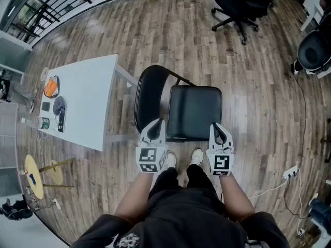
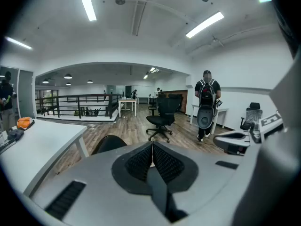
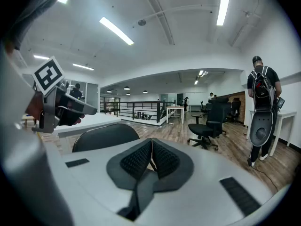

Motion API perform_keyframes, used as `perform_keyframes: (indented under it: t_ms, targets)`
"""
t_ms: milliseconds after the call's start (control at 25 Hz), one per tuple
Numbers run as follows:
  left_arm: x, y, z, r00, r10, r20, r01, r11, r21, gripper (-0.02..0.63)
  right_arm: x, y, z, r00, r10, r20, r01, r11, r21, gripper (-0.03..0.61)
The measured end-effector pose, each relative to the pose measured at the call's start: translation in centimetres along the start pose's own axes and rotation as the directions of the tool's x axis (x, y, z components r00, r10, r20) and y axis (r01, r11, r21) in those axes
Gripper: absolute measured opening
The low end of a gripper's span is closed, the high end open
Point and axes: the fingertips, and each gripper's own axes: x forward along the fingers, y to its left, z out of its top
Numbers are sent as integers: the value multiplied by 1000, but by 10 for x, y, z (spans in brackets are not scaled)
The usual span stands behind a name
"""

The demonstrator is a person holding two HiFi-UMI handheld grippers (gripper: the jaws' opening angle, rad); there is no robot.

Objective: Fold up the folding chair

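The black folding chair stands unfolded on the wooden floor in front of me, its seat [image 1: 194, 111] to the right of its rounded backrest [image 1: 150, 94]. My left gripper [image 1: 155, 123] hovers at the seat's near left corner, and my right gripper [image 1: 217, 126] hovers at the near right corner. Both are shut with nothing between the pads. In the left gripper view the shut jaws meet over the gripper [image 2: 152, 148], with the backrest top [image 2: 109, 144] beyond. The right gripper view shows its shut gripper [image 3: 151, 148] and the backrest [image 3: 106, 134] just ahead.
A white table [image 1: 88, 105] with small items stands close to the chair's left. Black office chairs [image 1: 235, 6] and another [image 1: 314, 50] stand farther off. A cable and power strip [image 1: 289, 172] lie at the right. A person with a backpack [image 2: 207, 105] stands across the room.
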Motion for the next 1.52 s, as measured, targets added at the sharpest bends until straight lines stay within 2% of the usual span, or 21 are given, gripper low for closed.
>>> perform_keyframes:
  t_ms: [280,320,360,400,440,560,720,880,960,1120,1200,1360,1520]
  targets:
    - [41,24,-17,999,18,-37,-17,1000,19,7,41,-5,-39,997,27,-71,-28,1000,-12,15]
    - [46,27,-21,999,17,-47,-16,1000,26,39,46,-5,-48,995,36,-90,-35,999,4,15]
    - [51,30,-26,998,20,-59,-18,999,37,100,51,-6,-59,992,49,-114,-47,999,22,32]
    - [55,35,-31,997,31,-69,-28,998,49,147,56,-6,-71,988,65,-143,-60,997,38,100]
    - [58,41,-36,996,50,-78,-46,997,58,164,62,-8,-84,982,78,-173,-71,996,47,173]
    - [60,65,-46,987,126,-101,-120,991,66,222,75,-21,-121,967,77,-244,-64,996,62,211]
    - [49,107,-52,963,234,-133,-225,971,77,279,86,-41,-178,933,88,-349,-32,986,162,260]
    - [46,148,-68,937,289,-198,-282,957,64,299,94,-57,-246,878,113,-464,6,969,247,288]
    - [52,163,-80,928,278,-249,-279,960,31,307,99,-66,-281,851,124,-511,33,957,288,291]
    - [68,170,-99,925,189,-330,-218,975,-51,308,106,-83,-350,790,165,-590,94,919,383,295]
    - [73,170,-107,924,164,-346,-193,980,-54,308,107,-87,-380,764,189,-617,124,895,428,295]
    - [89,170,-125,911,128,-393,-163,985,-59,308,112,-97,-426,730,246,-637,158,847,508,295]
    - [99,170,-142,899,76,-431,-125,988,-87,308,115,-93,-473,692,357,-627,154,776,611,304]
